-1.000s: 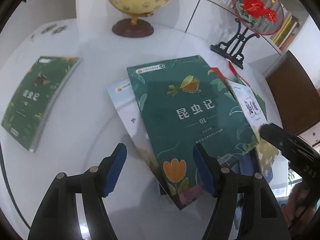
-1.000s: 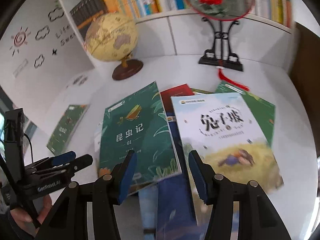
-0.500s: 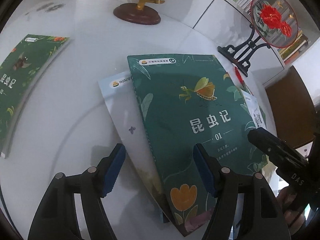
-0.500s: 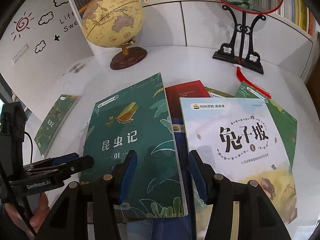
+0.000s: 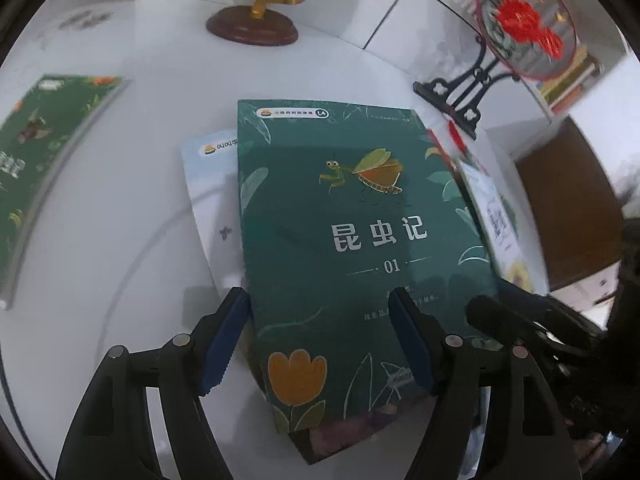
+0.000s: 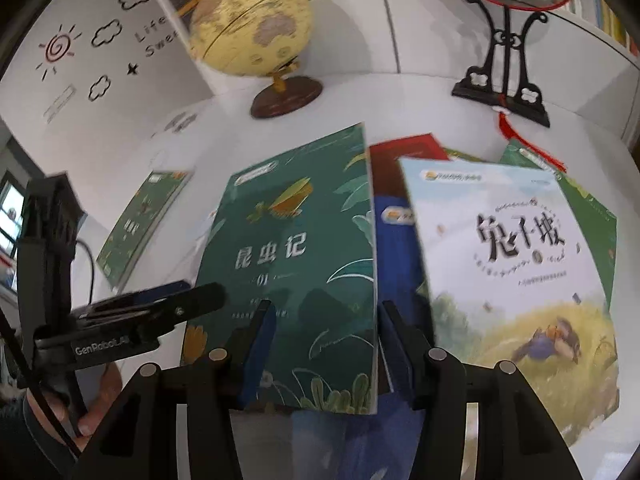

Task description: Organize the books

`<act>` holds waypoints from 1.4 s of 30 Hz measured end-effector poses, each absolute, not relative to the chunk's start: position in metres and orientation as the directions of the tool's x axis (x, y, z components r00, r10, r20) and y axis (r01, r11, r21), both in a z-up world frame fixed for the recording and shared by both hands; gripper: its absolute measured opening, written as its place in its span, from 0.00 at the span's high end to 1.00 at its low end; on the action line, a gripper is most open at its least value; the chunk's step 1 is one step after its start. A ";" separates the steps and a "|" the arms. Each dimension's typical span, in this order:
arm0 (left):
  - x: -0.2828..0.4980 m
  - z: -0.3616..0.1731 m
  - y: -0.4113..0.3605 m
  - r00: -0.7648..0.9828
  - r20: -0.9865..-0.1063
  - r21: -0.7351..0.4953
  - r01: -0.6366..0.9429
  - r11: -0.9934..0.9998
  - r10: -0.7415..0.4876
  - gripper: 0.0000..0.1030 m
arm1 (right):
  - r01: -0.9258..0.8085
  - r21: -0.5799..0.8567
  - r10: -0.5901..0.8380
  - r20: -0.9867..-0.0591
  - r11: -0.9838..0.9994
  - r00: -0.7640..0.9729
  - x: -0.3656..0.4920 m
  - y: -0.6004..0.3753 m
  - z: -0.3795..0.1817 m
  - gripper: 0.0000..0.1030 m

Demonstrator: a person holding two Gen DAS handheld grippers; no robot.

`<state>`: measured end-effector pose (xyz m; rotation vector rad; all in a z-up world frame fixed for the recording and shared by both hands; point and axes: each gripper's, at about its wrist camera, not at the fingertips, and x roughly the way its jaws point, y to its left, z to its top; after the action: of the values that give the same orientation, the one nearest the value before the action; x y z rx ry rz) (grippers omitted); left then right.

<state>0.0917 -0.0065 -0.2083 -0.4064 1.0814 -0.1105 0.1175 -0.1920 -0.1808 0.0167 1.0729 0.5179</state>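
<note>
Far to your left, a separate green book (image 5: 44,168) is lying alone on the white table (image 5: 120,240), well apart from the main pile. Next comes a pale blue book (image 5: 208,184), its left part sticking out from under the big green insect book (image 5: 340,240), the one marked 01. Your left gripper (image 5: 318,338) is hanging over the near end of that green cover with its 2 blue-padded fingers (image 5: 224,336) spread wide, 1 near the left edge and 1 over the cover; whether the pads are touching it is not clear. Behind the pile, the globe (image 5: 256,20) is standing on its brown base.

From the right wrist camera, the green insect book (image 6: 296,264) is sitting at the left of the heap, lying over a dark blue book (image 6: 394,248) and a red book (image 6: 404,160). Your right gripper (image 6: 326,346) is straddling the right edge of that green cover, fingers parted and gripping nothing. Further right, the rabbit-hill book (image 6: 508,280) is topping the heap, with another green book (image 6: 592,216) peeking out beyond it. At the back right, the red fan ornament (image 6: 508,40) is standing on its black stand
</note>
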 end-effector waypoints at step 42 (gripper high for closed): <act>0.022 -0.209 -0.032 0.369 -0.853 -0.406 -0.027 0.913 -0.368 0.32 | -0.365 0.181 0.323 -0.867 0.913 0.378 0.055 -0.202 -0.184 0.51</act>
<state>0.0216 -0.0324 -0.2088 -0.3832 1.1802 -0.2262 0.0546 -0.2022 -0.1836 -0.0431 1.0982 0.4400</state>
